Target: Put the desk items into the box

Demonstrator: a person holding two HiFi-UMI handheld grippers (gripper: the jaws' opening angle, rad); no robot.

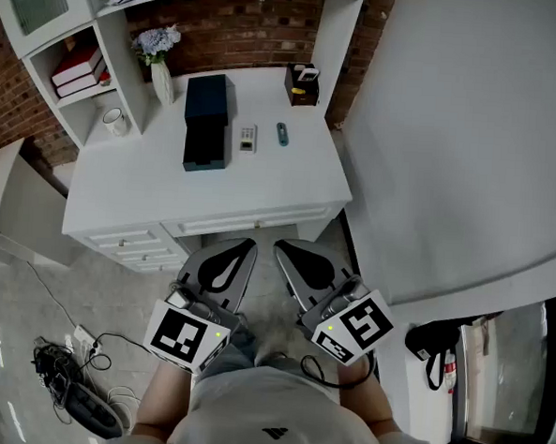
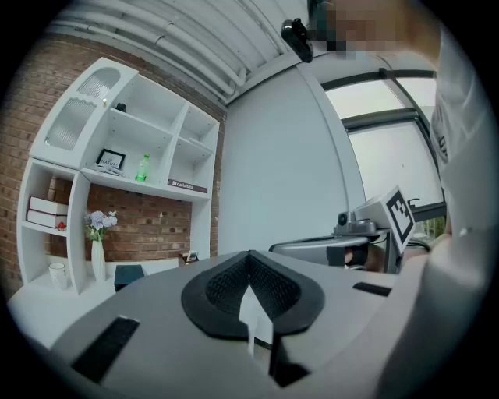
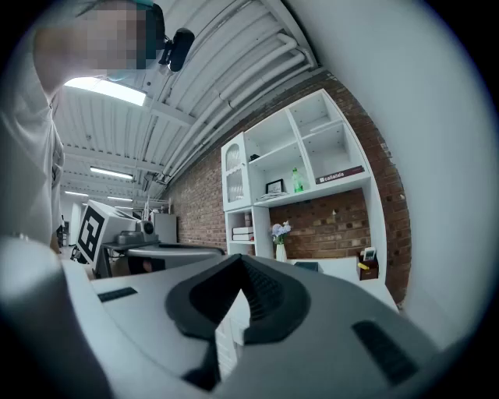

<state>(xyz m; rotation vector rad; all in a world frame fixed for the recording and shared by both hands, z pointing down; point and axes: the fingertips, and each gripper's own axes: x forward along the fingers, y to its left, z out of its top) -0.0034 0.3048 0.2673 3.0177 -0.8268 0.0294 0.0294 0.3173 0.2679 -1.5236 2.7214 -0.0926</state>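
Nothing grabbed yet, both sets of fingers shut and empty
Left gripper [image 1: 229, 260] and right gripper [image 1: 300, 263] hang short of the worktop [image 1: 167, 193]. The box [image 1: 207, 123] sits by the vase [image 1: 163, 82] with the remote [image 1: 248, 139] beside it, so a sloppy reach could topple the vase.

left hand-held gripper [image 1: 245, 246], right hand-held gripper [image 1: 283, 249] — grey shells, black pads [image 1: 220, 271], black-white marker cubes [image 1: 188, 336] — pale shirt [image 1: 275, 423]

We hold the left grey hand-held gripper [image 1: 226, 265] and right grey hand-held gripper [image 1: 303, 265] level, side by side, both closed and empty.
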